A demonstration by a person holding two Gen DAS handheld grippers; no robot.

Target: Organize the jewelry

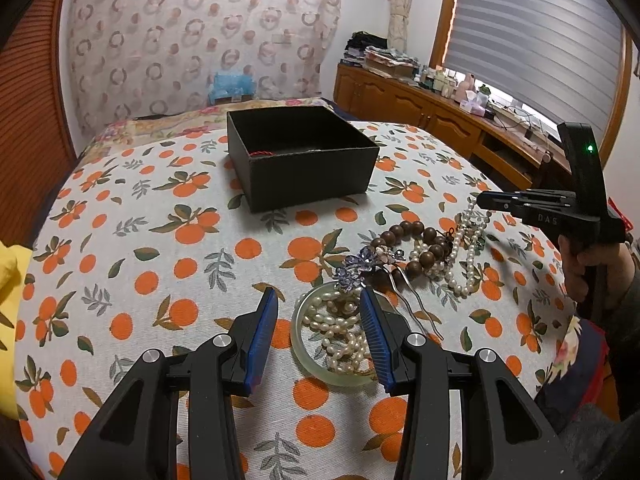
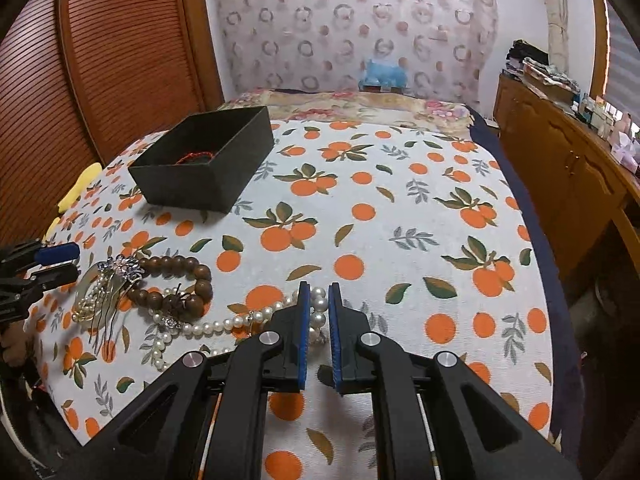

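Left gripper (image 1: 318,300) wide open over jade bangle (image 1: 304,354), lower centre, pearls (image 1: 340,332) partly hidden. Right gripper (image 2: 316,294) slightly parted, holding nothing, covering pearl necklace (image 2: 224,324). Black box (image 2: 204,160) upper left; red cord (image 2: 196,156) barely visible.

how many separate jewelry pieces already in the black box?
1 visible: a red cord bracelet on the floor of the black box, near its left wall. The near walls hide part of the floor, so more may be hidden.
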